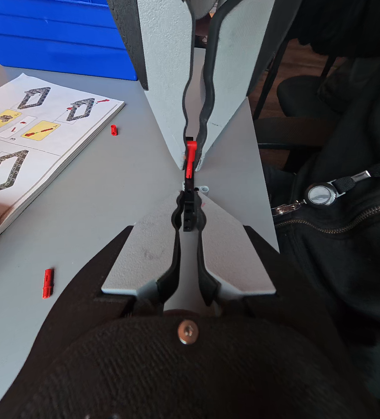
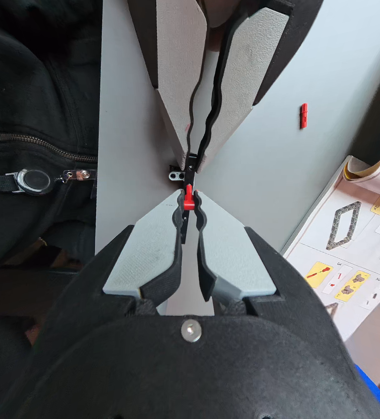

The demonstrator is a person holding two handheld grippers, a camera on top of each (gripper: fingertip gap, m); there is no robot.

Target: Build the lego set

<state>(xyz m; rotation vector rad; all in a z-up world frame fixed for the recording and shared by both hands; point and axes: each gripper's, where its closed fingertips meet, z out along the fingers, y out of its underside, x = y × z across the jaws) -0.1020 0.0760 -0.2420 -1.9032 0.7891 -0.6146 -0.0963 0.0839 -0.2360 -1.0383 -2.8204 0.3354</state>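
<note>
In the left wrist view my left gripper is shut on a black holed beam, part of a black frame that stands on edge. A small light grey connector sticks out of the frame. My right gripper comes in from the top, tip to tip with the left, shut on a red pin whose end touches the frame. In the right wrist view my right gripper holds the red pin. The left gripper holds the black beam beside the grey connector.
An open instruction booklet lies on the grey table. Two loose red pins lie near it; one shows in the right wrist view. A blue bin stands behind. A person's black jacket with a badge reel is at the table edge. Both grippers' tips are close together, under 4 cm apart.
</note>
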